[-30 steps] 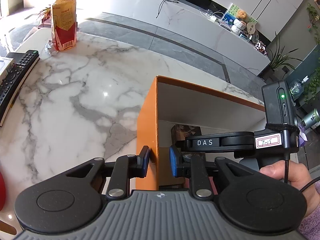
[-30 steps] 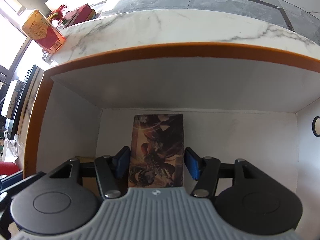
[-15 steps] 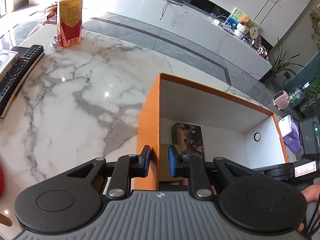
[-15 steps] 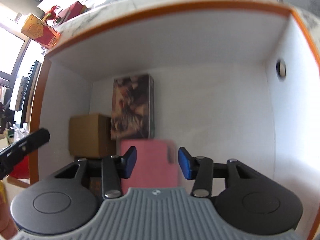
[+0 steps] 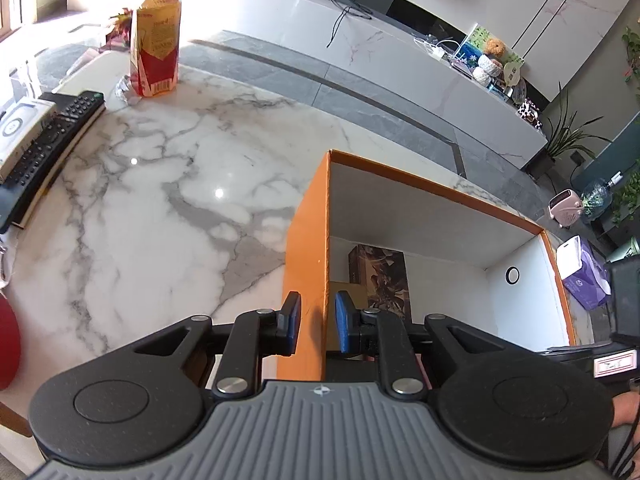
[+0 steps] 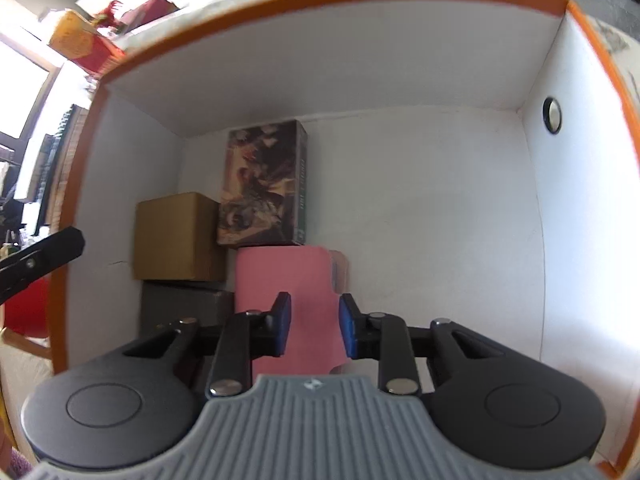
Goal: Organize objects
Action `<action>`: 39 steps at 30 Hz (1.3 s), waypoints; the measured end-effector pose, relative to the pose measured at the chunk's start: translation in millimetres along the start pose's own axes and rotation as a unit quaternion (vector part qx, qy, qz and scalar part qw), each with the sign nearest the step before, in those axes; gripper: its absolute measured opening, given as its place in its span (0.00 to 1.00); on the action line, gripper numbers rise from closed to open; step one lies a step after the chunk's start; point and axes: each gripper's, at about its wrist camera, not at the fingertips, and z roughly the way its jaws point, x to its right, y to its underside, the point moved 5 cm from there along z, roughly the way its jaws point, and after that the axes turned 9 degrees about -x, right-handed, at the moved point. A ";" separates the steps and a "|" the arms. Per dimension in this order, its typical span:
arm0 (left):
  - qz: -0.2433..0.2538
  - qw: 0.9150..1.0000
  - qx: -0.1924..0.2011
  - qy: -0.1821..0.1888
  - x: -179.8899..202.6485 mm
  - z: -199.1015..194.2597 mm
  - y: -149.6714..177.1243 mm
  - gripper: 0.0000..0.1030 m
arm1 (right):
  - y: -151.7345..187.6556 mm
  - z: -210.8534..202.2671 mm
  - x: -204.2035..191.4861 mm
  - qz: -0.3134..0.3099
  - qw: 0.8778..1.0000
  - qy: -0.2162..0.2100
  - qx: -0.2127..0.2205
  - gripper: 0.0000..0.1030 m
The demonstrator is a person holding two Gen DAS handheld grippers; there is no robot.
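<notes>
An orange box (image 5: 306, 240) with a white inside stands on the marble table. My left gripper (image 5: 316, 324) is shut on its left wall, one finger outside, one inside. In the box lie a dark illustrated box (image 6: 262, 190), a brown cardboard box (image 6: 178, 236), a grey box (image 6: 184, 308) and a pink box (image 6: 288, 284). My right gripper (image 6: 314, 330) is open and empty above the pink box. The illustrated box (image 5: 378, 276) also shows in the left wrist view.
On the table stand a red and yellow carton (image 5: 156, 52) at the back left and a black remote (image 5: 48, 148) on a book at the left edge. A purple tissue pack (image 5: 584, 276) lies right of the box. A red object (image 5: 8, 344) sits at the left.
My right gripper let go of the illustrated box and drew back and up out of the orange box. Its fingers have narrowed. My left gripper still holds the wall.
</notes>
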 end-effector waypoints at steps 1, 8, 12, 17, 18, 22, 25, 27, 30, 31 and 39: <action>0.005 1.000 0.007 -0.004 0.0 -8.0 4.4 0.20 | 5.0 -8.5 -2.6 -0.009 1.000 -0.003 0.011 0.29; 0.065 0.998 0.014 0.004 20.1 -58.1 57.9 0.21 | 76.0 -72.8 -12.8 -0.082 0.992 -0.007 0.091 0.29; 0.112 0.994 -0.016 0.010 40.3 -62.9 99.6 0.21 | 120.9 -98.2 -20.1 -0.125 0.981 0.021 0.144 0.30; 0.142 0.988 -0.051 0.012 55.9 -53.9 143.3 0.21 | 177.5 -92.3 -26.6 -0.164 0.978 -0.006 0.125 0.30; 0.143 0.988 -0.058 0.012 57.0 -50.8 148.7 0.21 | 186.9 -87.0 -27.3 -0.173 0.978 -0.006 0.119 0.30; 0.143 0.987 -0.077 0.012 58.9 -40.9 169.8 0.23 | 216.0 -64.5 -20.8 -0.179 0.980 -0.011 0.091 0.30; 0.141 0.986 -0.085 0.014 59.8 -36.3 179.6 0.30 | 231.0 -49.1 -16.5 -0.184 0.980 -0.008 0.075 0.30; 0.142 0.986 -0.090 0.007 61.8 -33.9 184.4 0.30 | 237.1 -39.6 -15.4 -0.192 0.979 0.003 0.069 0.30; 0.146 0.985 -0.093 -0.002 64.1 -32.5 189.2 0.31 | 242.2 -25.3 -14.8 -0.204 0.977 0.016 0.057 0.30; 0.147 0.985 -0.092 -0.006 64.8 -32.7 189.8 0.31 | 242.5 -20.6 -14.3 -0.207 0.977 0.024 0.052 0.28; 0.147 0.984 -0.095 -0.017 64.6 -27.5 190.9 0.46 | 243.7 -7.2 -25.0 -0.257 0.963 0.054 0.057 0.40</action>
